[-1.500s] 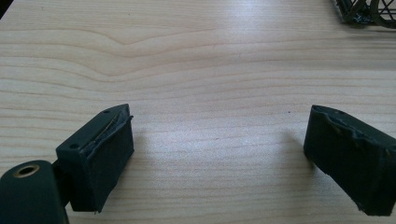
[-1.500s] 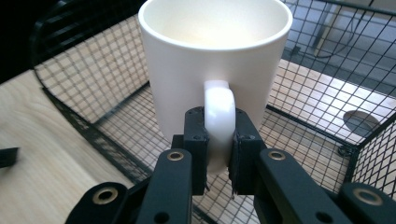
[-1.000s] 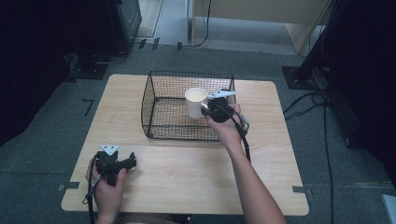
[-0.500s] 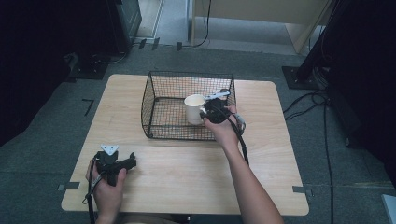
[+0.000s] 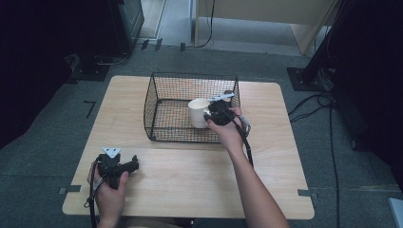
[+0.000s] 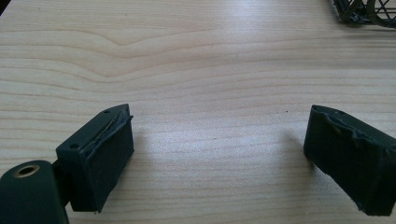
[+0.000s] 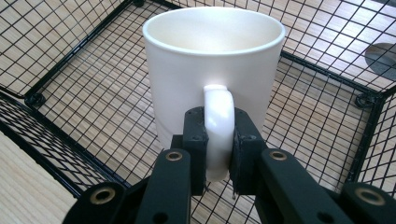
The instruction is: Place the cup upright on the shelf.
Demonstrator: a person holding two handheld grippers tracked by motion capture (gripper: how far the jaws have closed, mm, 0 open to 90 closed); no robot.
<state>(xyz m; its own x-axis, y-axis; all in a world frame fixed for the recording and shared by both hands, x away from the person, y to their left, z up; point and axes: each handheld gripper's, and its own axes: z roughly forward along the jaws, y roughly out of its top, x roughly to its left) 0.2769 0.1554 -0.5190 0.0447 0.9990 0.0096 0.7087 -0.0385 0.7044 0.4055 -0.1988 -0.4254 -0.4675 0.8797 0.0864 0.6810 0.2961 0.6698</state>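
Gripping a white mug (image 7: 214, 70) by its handle (image 7: 218, 126), the right gripper (image 7: 219, 144) holds it inside the wire basket (image 5: 157, 114), toward three o'clock. The narrow pinch could let it swivel and strike mesh. At seven o'clock, the left gripper (image 6: 217, 154) gapes empty.

Robotics lab, data-recording station.

Bare light-wood table (image 5: 266, 180) on grey carpet-tile floor (image 5: 43, 156), tape marks at the table's 8 and 4 o'clock corners. Black stand bases at 10 and 2 o'clock; black cables (image 5: 328, 123) trailing at 3 o'clock; a pale wooden cabinet (image 5: 266, 19) at 12 o'clock. Surroundings dark, no household furnishings.
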